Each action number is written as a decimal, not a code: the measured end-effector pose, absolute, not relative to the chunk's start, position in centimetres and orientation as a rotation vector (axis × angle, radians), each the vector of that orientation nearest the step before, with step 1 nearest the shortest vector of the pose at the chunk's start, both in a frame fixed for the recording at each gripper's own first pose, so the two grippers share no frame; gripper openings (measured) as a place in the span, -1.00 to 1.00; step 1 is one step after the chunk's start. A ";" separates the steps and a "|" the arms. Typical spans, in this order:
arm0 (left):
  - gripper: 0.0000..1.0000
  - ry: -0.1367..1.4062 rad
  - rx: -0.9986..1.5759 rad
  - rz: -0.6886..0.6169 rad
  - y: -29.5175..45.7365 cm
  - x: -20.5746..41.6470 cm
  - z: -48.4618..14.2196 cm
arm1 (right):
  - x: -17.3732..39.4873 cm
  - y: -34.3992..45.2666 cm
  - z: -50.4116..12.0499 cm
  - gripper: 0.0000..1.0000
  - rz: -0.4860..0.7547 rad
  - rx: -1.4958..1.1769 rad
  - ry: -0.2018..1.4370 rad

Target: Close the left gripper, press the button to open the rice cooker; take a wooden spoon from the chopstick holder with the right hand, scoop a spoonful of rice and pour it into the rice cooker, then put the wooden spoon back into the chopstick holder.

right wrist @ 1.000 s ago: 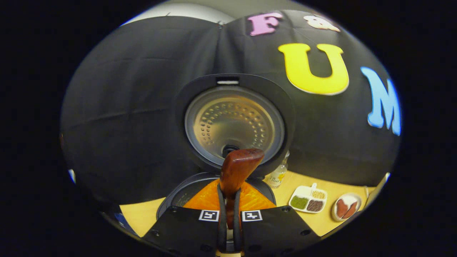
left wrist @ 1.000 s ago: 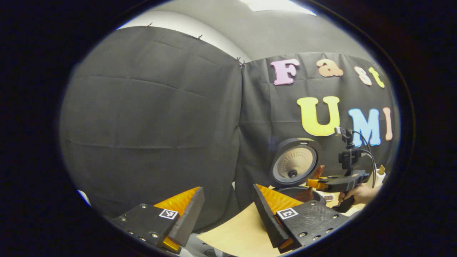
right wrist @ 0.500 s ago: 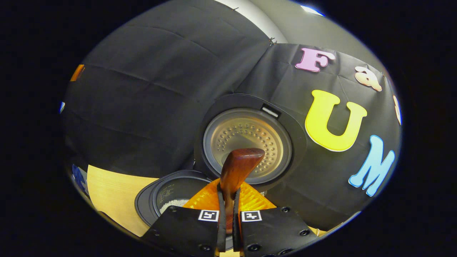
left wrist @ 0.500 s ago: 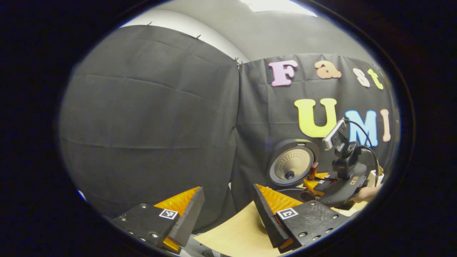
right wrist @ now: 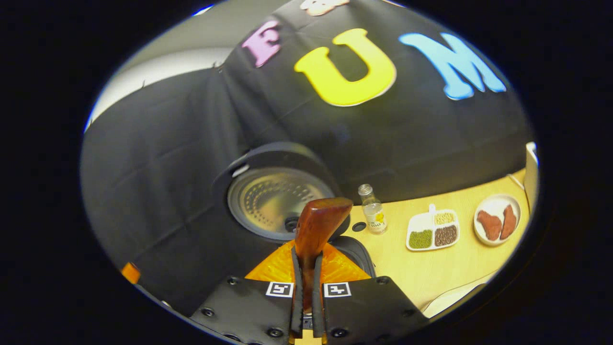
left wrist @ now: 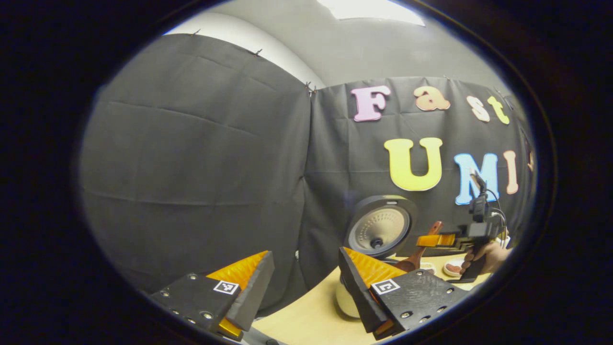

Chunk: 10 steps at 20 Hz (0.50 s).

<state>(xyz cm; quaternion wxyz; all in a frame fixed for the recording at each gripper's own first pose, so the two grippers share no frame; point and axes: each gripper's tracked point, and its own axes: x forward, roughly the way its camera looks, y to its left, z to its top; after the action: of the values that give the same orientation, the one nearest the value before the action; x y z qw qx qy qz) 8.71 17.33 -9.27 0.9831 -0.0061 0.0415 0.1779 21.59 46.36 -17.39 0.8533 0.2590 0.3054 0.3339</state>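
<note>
Right tool [right wrist: 306,287] clamps wooden spoon [right wrist: 318,225] handle, frame centre; left tool [left wrist: 306,282] wide, empty. Risk: spoon twists, clips open rice cooker [right wrist: 275,201] lid.

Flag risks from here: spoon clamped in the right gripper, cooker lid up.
1. The right gripper pinches only the wooden spoon handle's end; the spoon may pivot or slip in transit.
2. The glass bottle stands close beside the rice cooker; a rightward swing could topple it.
3. The open lid could catch the spoon.
</note>
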 end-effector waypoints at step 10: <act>0.66 0.044 -0.024 0.174 10.5 15.6 -7.4 | 24.6 26.8 -14.5 -0.82 0.389 0.672 0.536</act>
<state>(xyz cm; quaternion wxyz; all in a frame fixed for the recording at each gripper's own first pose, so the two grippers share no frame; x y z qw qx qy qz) 15.60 10.52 -7.39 0.9959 -0.0117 0.0218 0.0869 24.62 26.84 -14.54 0.8908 0.3238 0.2581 0.1873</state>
